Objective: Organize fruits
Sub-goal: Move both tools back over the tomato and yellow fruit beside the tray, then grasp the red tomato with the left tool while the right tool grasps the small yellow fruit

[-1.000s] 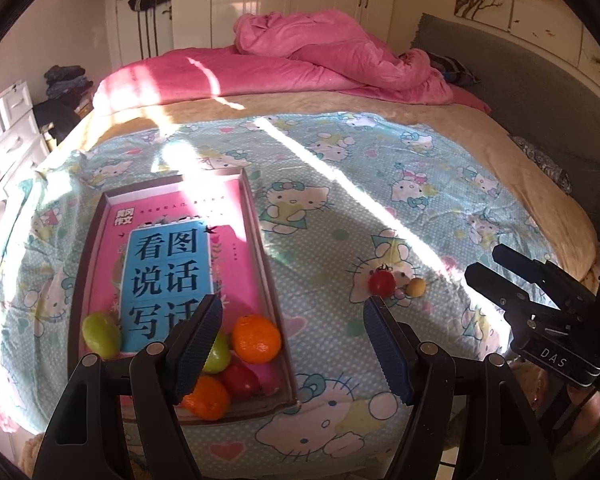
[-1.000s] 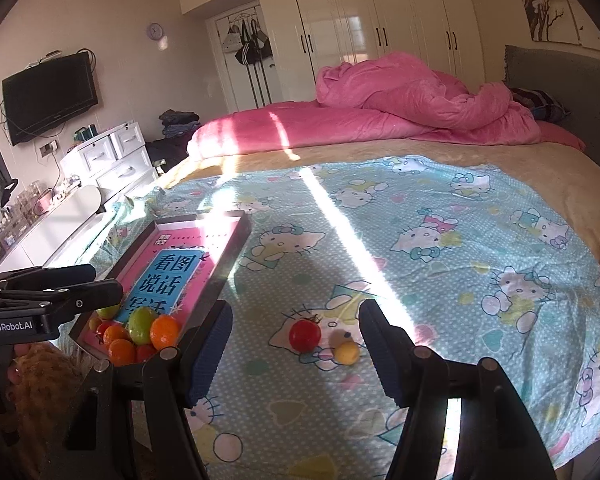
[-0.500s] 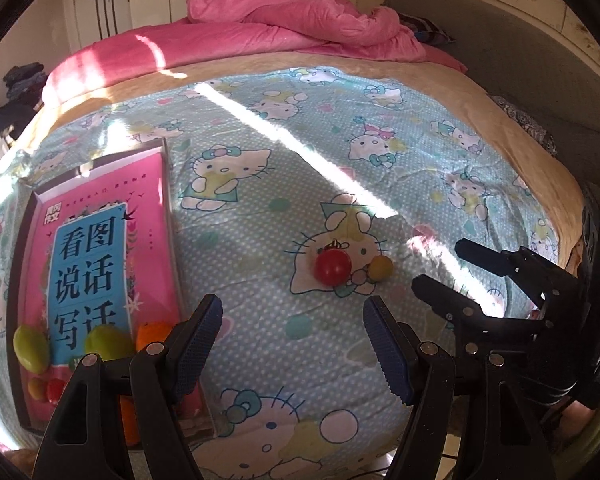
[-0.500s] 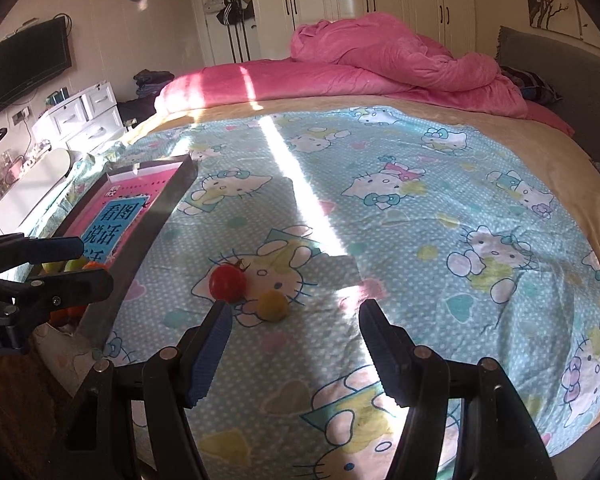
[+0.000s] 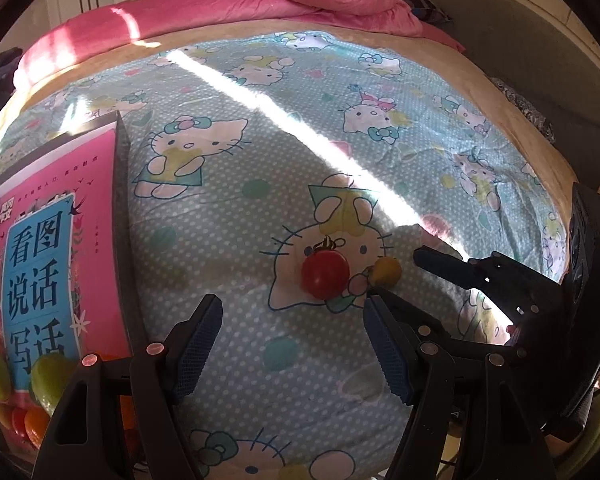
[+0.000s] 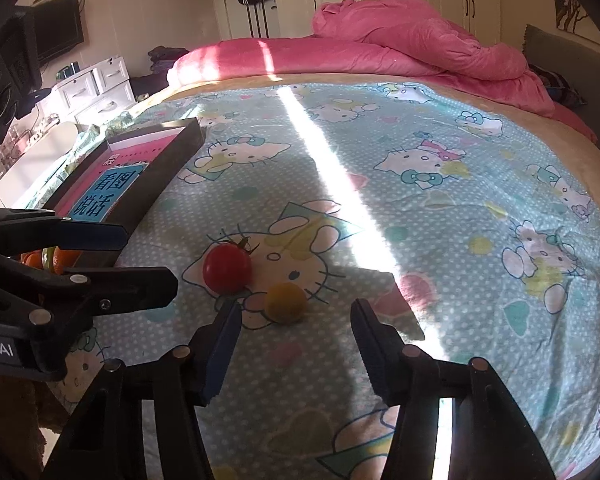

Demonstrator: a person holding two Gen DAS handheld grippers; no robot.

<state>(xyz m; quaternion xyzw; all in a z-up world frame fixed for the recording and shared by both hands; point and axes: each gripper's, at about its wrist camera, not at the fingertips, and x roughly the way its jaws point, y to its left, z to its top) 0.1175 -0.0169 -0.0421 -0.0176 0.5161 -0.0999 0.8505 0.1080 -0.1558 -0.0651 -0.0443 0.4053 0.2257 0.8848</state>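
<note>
Closer over the bed than a second ago — red tomato (image 5: 325, 273) and yellow fruit (image 6: 286, 302) loom larger. Left gripper (image 5: 292, 344) jaws wide, empty; right gripper (image 6: 296, 344) jaws closing, still empty — picking up looks imminent.

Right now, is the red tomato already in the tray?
No, the red tomato lies on the bedsheet beside the yellow fruit, apart from the tray.

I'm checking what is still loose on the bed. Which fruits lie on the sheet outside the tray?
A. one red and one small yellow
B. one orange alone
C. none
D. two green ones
A: a red tomato and a small yellow fruit sit on the sheet, apart from the tray.
</note>
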